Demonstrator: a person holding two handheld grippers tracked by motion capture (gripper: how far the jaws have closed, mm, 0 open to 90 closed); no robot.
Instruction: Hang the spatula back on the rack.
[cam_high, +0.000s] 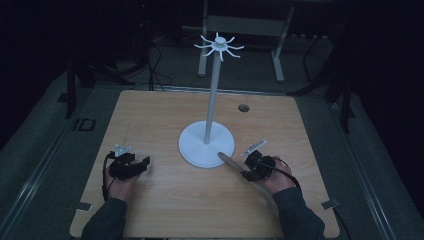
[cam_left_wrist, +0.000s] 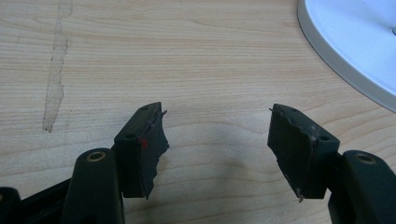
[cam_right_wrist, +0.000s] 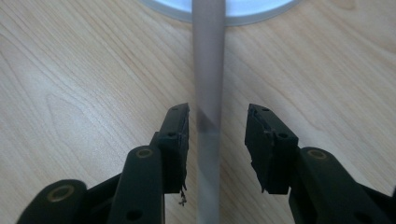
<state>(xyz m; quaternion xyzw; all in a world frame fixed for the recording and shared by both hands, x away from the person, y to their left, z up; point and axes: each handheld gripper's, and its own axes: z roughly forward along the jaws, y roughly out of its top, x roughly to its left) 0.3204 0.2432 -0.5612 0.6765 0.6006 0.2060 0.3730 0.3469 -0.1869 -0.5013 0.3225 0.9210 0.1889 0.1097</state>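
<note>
black claws (cam_high: 131, 165), dark grey sleeves (cam_high: 295, 212)

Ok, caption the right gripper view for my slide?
Right claw straddles a grey strap, pads not touching, strap's far end on the white stand base.

- The left gripper (cam_high: 131, 165) is resting low at the near left, held in the person's left hand (cam_high: 116, 186), its jaws standing wide apart with nothing between them.
- The right gripper (cam_high: 248, 169) is sitting at the near right in the right hand (cam_high: 276, 181), pointing far-left, its jaws partly parted and not pressing.
- Both dark-sleeved forearms are reaching in from the near edge.
</note>
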